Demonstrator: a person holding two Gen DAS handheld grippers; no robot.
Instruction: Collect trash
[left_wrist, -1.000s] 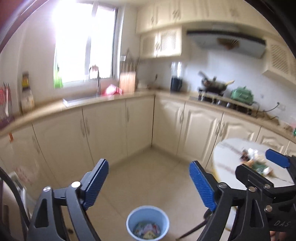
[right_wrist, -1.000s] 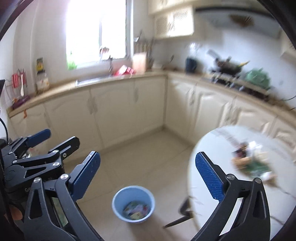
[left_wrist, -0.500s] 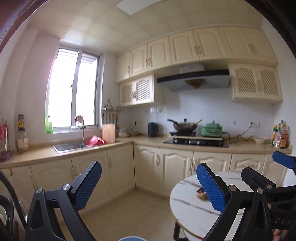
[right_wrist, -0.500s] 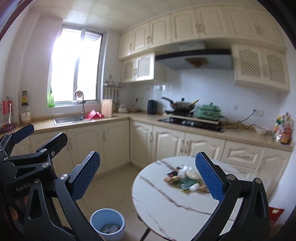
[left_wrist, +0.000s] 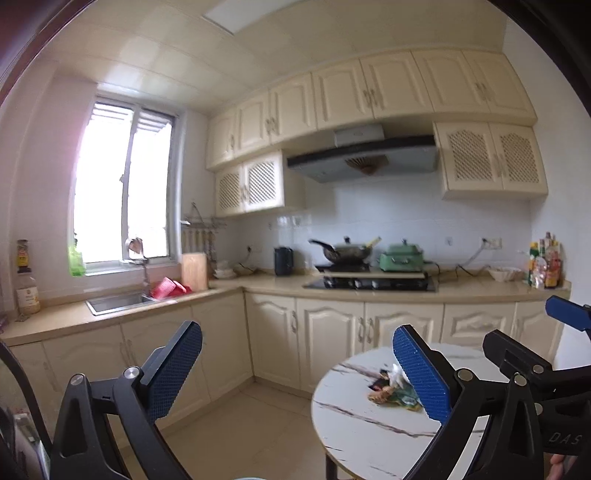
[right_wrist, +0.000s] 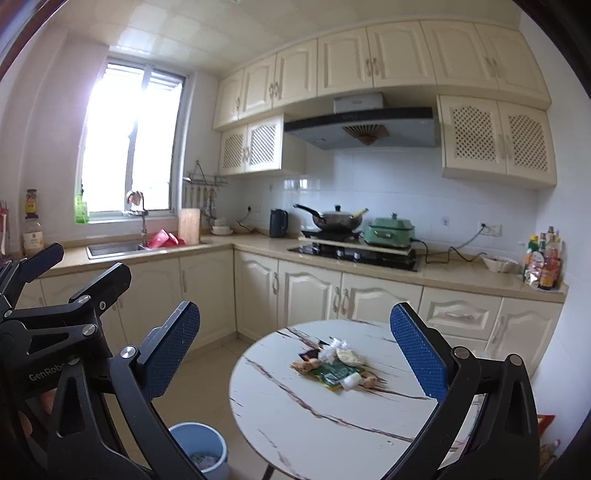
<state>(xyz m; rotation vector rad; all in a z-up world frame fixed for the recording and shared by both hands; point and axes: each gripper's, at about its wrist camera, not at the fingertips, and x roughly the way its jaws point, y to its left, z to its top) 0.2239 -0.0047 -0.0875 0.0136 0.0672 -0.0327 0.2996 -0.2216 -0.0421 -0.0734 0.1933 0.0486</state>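
A small heap of trash (right_wrist: 338, 365), with wrappers, crumpled paper and food scraps, lies near the middle of a round white marble table (right_wrist: 295, 417). It also shows in the left wrist view (left_wrist: 391, 389), partly behind a finger. A blue bin (right_wrist: 201, 448) with some rubbish inside stands on the floor left of the table. My right gripper (right_wrist: 295, 354) is open and empty, held above and short of the table. My left gripper (left_wrist: 297, 363) is open and empty, to the left of the right one.
Cream kitchen cabinets (right_wrist: 306, 291) run along the back and left walls, with a sink (right_wrist: 114, 249), a hob with a wok (right_wrist: 336, 219) and a green cooker (right_wrist: 389, 230). Beige tiled floor (left_wrist: 258, 435) lies between the cabinets and the table.
Both views have tilted up from the floor and bin to the table and the kitchen wall. The trash heap now sits more central in the right wrist view. Both grippers stay open.
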